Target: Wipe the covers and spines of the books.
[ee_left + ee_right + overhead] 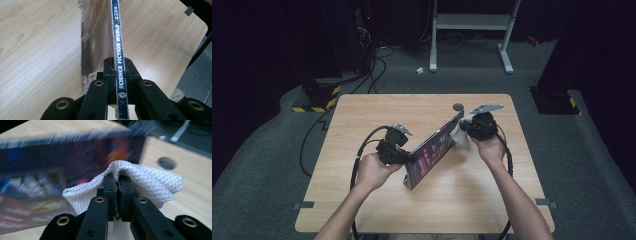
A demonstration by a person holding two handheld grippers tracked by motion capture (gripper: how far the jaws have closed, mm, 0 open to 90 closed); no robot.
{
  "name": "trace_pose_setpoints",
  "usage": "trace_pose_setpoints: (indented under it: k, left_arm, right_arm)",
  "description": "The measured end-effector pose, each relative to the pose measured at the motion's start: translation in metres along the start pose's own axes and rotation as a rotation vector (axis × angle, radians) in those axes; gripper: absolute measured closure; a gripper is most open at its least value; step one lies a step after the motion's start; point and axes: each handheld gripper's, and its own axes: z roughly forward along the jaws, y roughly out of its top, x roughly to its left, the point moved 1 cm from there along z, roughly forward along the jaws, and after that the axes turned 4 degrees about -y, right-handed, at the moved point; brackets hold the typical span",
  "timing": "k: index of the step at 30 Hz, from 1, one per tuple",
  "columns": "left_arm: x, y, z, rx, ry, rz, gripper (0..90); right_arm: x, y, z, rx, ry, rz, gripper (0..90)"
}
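Leftmost, the left gripper (404, 156) is clamped on the spine of a magazine (432, 152), holding it on edge, tilted, on the wooden table (362, 115). Further right, the right gripper (464, 125) pinches a white cloth (150, 182) against the magazine's cover.

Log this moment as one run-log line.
left gripper: shut on magazine spine, holding it on edge | right gripper: shut on white cloth, at the cover | table: wooden
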Motion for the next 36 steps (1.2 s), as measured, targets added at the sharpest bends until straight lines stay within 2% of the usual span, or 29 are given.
trace_pose_setpoints:
  k: [7,10,14,21,25,33,36]
  left_arm:
    - [0.006,-0.002,-0.001,-0.017,0.013,-0.012,83.6]
    - [0.005,-0.002,-0.001,-0.020,0.023,-0.004,83.6]
    - [0.003,-0.002,0.000,-0.029,0.034,0.005,83.6]
    - [0.002,-0.001,0.002,-0.044,0.076,0.037,83.5]
    - [0.002,0.000,0.003,-0.052,0.081,0.041,83.5]
    - [0.000,-0.002,0.004,-0.071,0.107,0.059,83.4]
    - [0.000,-0.003,0.006,-0.093,0.108,0.051,83.4]
  right_arm:
    - [0.041,-0.028,0.023,0.042,0.107,-0.078,86.0]
    - [0.048,-0.035,0.025,0.041,0.135,-0.088,86.0]
    - [0.044,-0.039,0.026,0.063,0.117,-0.100,85.9]
    - [0.022,-0.052,0.024,0.090,0.069,-0.057,85.9]
    - [0.014,-0.061,0.020,0.108,0.053,-0.048,85.9]
    - [0.009,-0.078,0.018,0.198,0.028,-0.101,85.3]
    - [0.005,-0.086,0.019,0.231,0.022,-0.094,82.4]
